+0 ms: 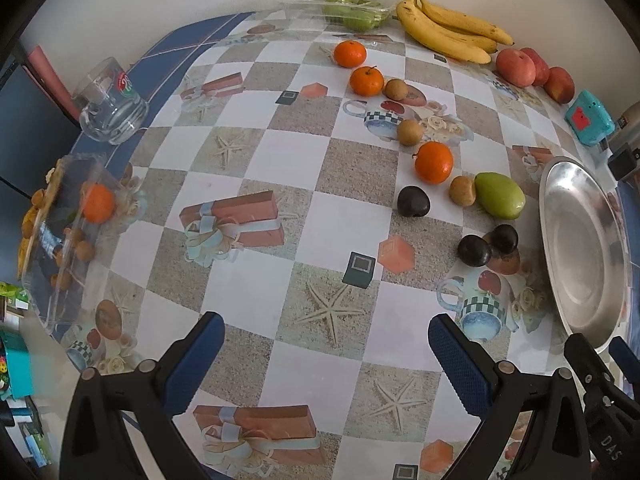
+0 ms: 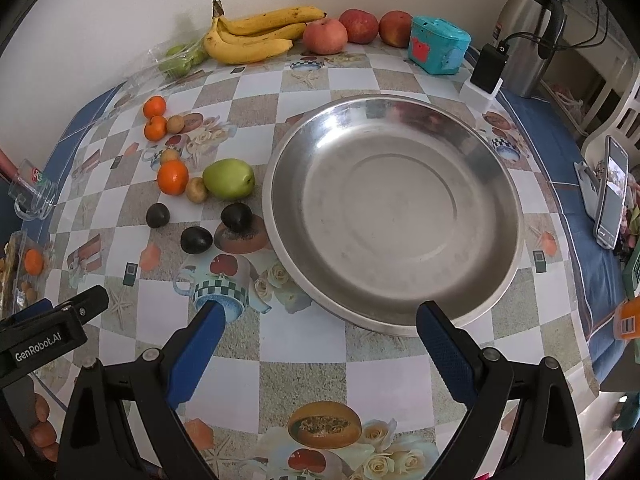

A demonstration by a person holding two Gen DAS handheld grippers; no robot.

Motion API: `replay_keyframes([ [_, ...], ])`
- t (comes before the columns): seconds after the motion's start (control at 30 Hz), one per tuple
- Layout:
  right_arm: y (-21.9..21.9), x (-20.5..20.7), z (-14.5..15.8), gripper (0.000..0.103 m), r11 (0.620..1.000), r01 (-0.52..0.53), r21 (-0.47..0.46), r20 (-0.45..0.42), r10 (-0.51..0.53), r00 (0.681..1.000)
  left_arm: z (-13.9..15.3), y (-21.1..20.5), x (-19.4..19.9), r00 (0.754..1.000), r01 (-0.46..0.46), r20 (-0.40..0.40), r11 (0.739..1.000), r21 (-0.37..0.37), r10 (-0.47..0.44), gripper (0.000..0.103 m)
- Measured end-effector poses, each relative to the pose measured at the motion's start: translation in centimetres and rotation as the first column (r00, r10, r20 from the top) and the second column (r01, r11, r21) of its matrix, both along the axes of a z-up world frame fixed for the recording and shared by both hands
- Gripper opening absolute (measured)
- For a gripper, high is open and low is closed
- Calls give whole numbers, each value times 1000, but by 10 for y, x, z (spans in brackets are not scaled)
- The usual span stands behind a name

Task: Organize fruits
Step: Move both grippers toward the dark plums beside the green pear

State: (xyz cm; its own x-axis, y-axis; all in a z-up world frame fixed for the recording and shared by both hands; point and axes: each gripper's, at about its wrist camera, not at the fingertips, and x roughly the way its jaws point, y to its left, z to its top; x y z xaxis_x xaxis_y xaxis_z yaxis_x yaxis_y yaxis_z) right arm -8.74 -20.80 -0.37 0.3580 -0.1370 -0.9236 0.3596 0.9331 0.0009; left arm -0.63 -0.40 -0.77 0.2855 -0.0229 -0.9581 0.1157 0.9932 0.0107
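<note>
Fruits [image 1: 434, 162] loose beside steel bowl [image 2: 394, 216], both grippers [image 1: 326, 354] [image 2: 320, 340] angled down, jaws apart, empty

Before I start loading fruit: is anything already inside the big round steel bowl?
Nothing: the big round steel bowl shows a bare metal floor with only reflections, no fruit. What lies under it, beyond the checkered tablecloth, is hidden.
</note>
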Motion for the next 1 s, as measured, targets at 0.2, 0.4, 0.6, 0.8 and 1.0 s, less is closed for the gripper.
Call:
replay_keyframes([
  [0.2, 0, 0, -1, 97, 1000, -7, -3, 4, 7, 1000, 1, 1, 1, 1000, -6, -2, 1000, 16, 6, 103],
  [0.4, -1, 0, -4, 97, 1000, -12, 25, -45, 13, 999, 2, -1, 1, 1000, -3, 17, 999, 49, 2, 103],
  [0.6, -4, -1, -4, 97, 999, -6, 41, -24, 7, 1000, -1, 0, 5, 1000, -3, 15, 998, 59, 2, 103],
  [0.8, -4, 5, -8, 97, 1000, -9, 14, -15, 9, 1000, 1, 0, 18, 1000, -14, 23, 999, 43, 13, 103],
  [1.0, -5, 22, 1, 97, 999, -34, 30, 63, 32, 998, 6, -11, 37, 999, -8, 49, 1000, 25, 7, 103],
])
